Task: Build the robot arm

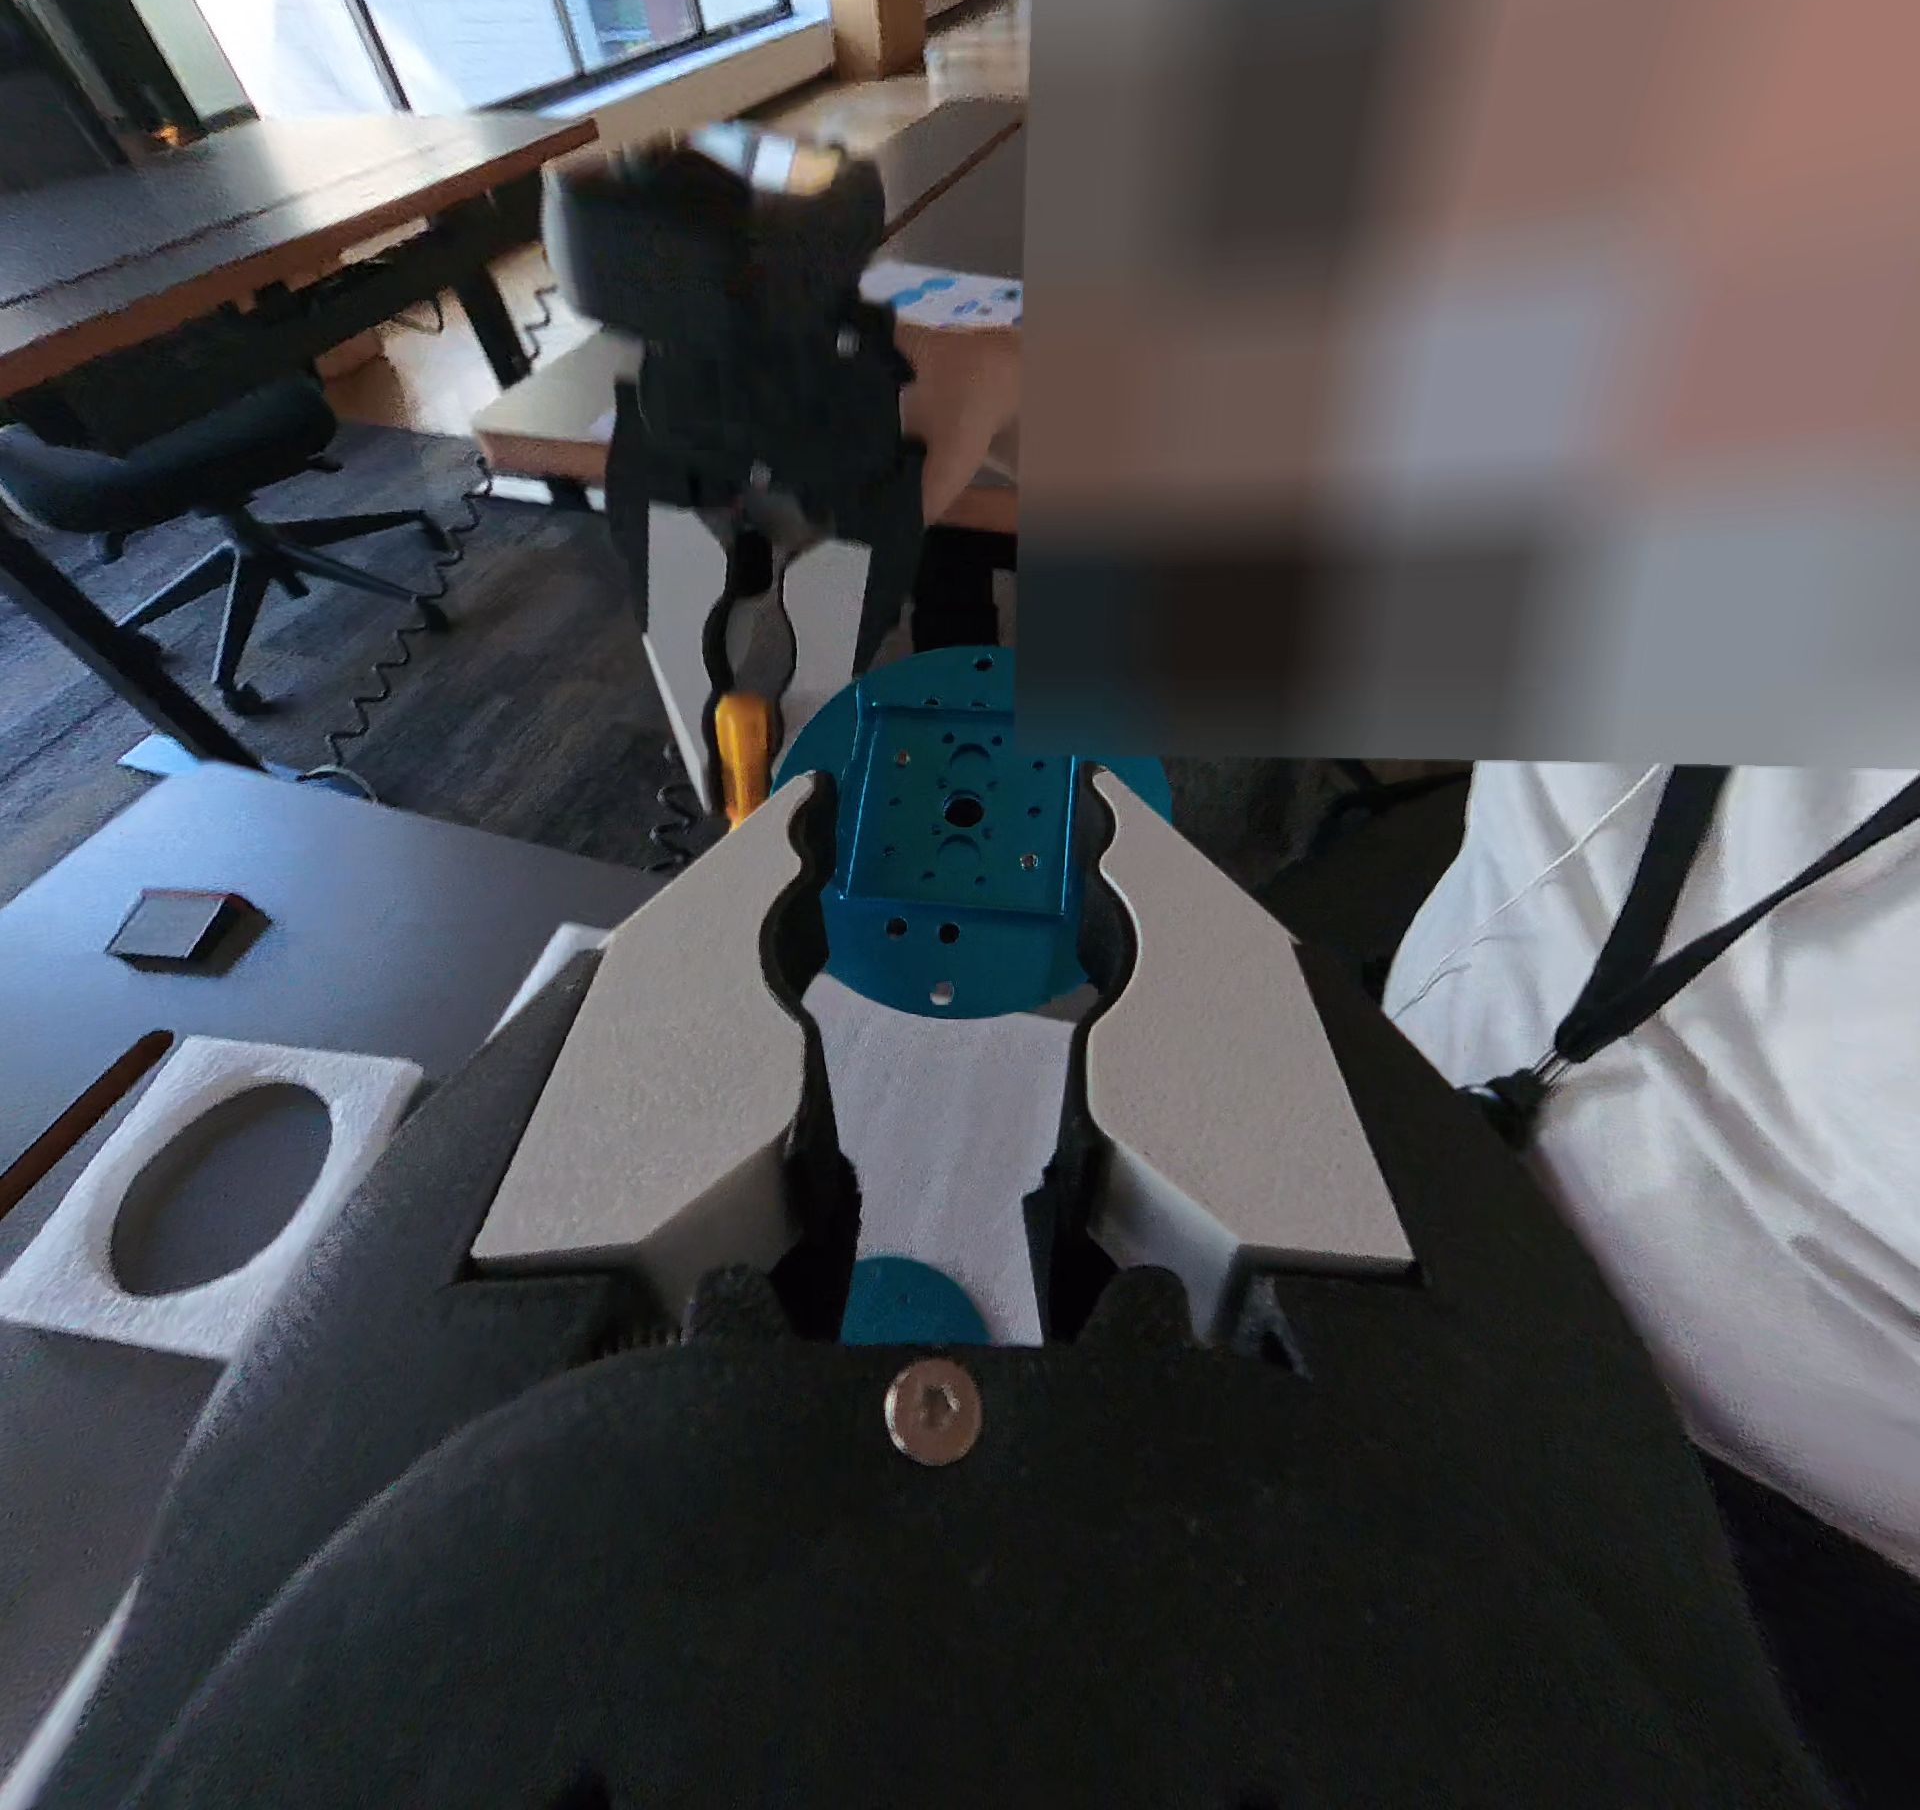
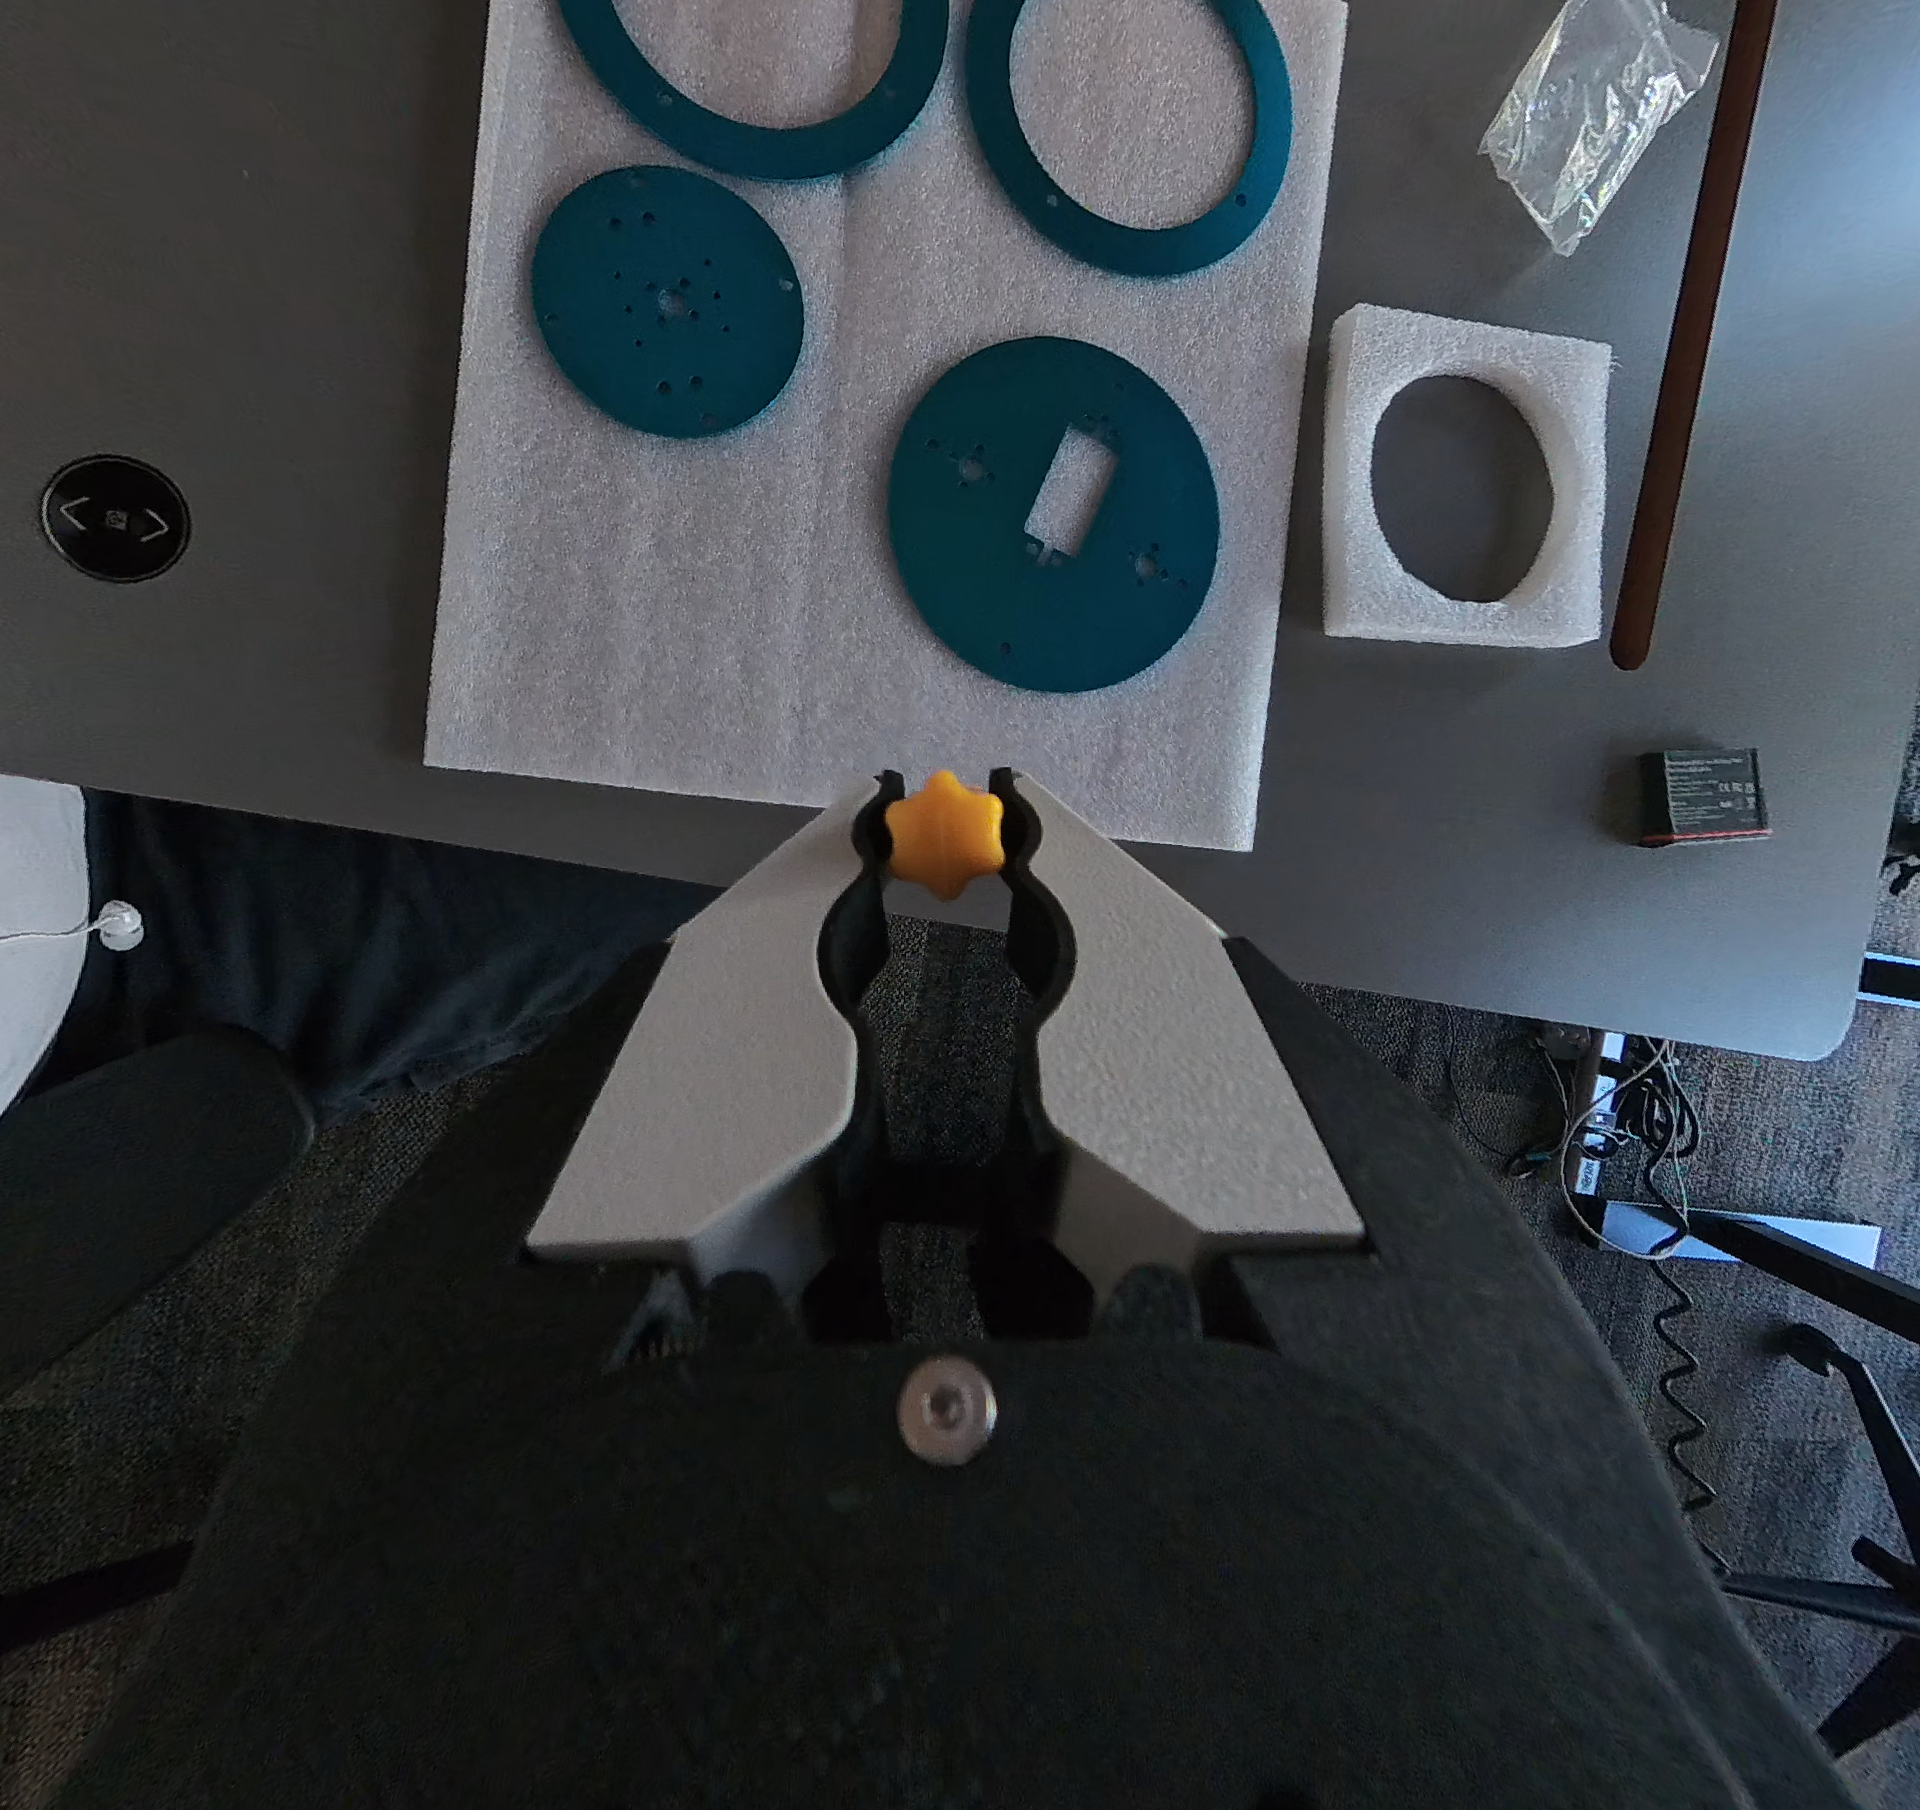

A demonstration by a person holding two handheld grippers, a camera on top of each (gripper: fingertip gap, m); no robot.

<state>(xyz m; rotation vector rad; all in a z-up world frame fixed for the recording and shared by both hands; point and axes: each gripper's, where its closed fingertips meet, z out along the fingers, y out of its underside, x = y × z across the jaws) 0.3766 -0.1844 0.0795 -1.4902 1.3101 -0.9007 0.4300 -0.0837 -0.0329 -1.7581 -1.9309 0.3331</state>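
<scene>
My left gripper [image 1: 956,804] is shut on a blue metal part [image 1: 961,856], a square drilled bracket on a round disc, held in the air in front of a person in a white shirt [image 1: 1714,1137]. My right gripper [image 2: 943,804] is shut on an orange star-shaped tool handle [image 2: 943,833] above the desk's near edge. In the left wrist view the right gripper [image 1: 748,680] shows farther off, pointing down with the orange handle [image 1: 743,752] just left of the blue part. On a white foam sheet [image 2: 644,617] lie two blue rings [image 2: 748,35] [image 2: 1127,108] and two blue discs [image 2: 665,300] [image 2: 1049,513].
A white foam block with an oval hole [image 2: 1465,472] sits right of the sheet, also in the left wrist view [image 1: 208,1189]. A clear plastic bag [image 2: 1600,98], a small black box [image 2: 1704,794] and a round black desk button [image 2: 114,519] lie on the grey desk [image 2: 260,202]. An office chair [image 1: 187,482] stands behind. About 15 centimetres separates my left fingertips from my right.
</scene>
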